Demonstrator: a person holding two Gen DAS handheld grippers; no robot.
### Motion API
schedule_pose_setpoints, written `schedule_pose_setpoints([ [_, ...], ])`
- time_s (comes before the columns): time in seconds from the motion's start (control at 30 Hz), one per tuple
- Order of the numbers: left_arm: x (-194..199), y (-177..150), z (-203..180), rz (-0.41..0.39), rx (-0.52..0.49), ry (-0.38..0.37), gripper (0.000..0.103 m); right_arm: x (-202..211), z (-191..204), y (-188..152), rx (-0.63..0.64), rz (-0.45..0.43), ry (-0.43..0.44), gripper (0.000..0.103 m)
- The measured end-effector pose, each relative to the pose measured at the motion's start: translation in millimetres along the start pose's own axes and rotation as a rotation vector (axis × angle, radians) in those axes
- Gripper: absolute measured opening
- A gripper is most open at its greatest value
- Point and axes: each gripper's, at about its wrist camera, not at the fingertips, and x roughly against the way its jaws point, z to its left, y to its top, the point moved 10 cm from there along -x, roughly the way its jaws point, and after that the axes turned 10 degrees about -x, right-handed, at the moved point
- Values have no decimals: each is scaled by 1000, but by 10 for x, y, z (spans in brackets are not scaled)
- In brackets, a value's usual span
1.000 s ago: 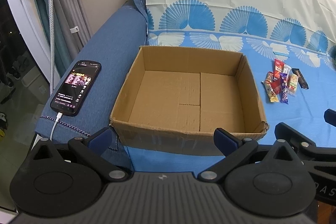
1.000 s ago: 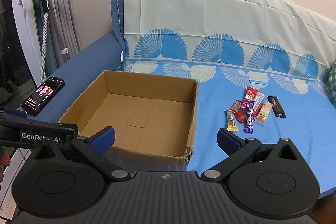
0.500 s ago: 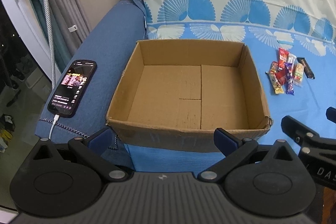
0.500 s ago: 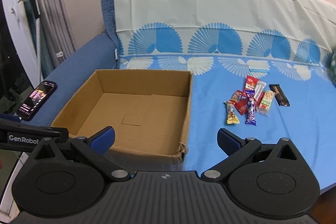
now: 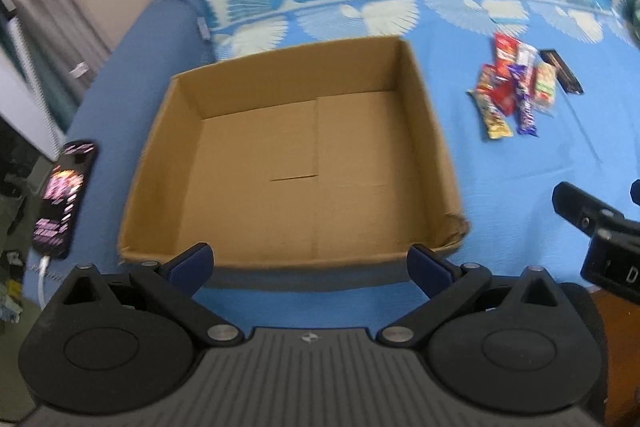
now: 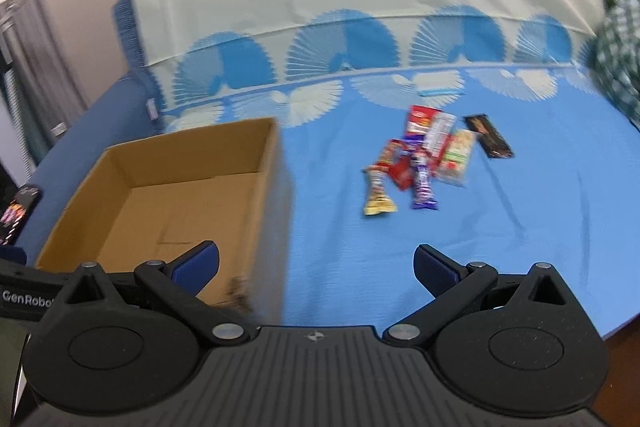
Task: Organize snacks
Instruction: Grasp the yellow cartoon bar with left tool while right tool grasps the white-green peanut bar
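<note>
your right gripper (image 6: 316, 261) and left gripper (image 5: 310, 265) both stand wide open, holding nothing. in the last second the right one has swung away from the empty cardboard box (image 6: 176, 195) toward the snack packets (image 6: 424, 163), which lie in a loose cluster right of the box on the blue cover (image 6: 520, 227). this looks like the approach for a first pick.

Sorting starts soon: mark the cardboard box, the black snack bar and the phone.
cardboard box (image 5: 256, 167), left wrist view, bare floor.
black snack bar (image 6: 490, 136), right wrist view, wrapper middle.
phone (image 5: 64, 199), left wrist view, lit screen.
</note>
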Motion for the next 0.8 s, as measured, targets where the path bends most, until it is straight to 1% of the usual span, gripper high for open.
schedule_pose_setpoints([
  [0.13,-157,404,-400,-9,-46,-65,103,-166,-508,230,-37,-13,-70,103],
  [0.27,-375,1041,-880,-42,-88,-143,103,-388,-1145,556,-68,-48,-165,103],
  [0.33,-557,1397,-1134,-59,-98,-182,103,-579,-1477,738,-87,-48,-207,103],
  [0.43,-949,1853,-1465,-45,-98,-224,103,-938,-1879,949,-115,-25,-254,103],
  [0.47,-1093,1965,-1575,-38,-97,-245,103,-1071,-1969,1001,-125,-12,-253,103],
  [0.53,-1384,2089,-1723,0,-89,-247,103,-1366,-2153,1118,-162,5,-245,103],
  [0.6,-1683,2139,-1862,36,-68,-247,103,-1665,-2275,1199,-193,35,-234,103],
  [0.67,-1974,2122,-1989,81,-53,-259,103,-1973,-2327,1263,-208,56,-231,103],
  [0.8,-2390,2004,-2112,152,-55,-274,103,-2618,-2318,1313,-218,126,-199,103],
])
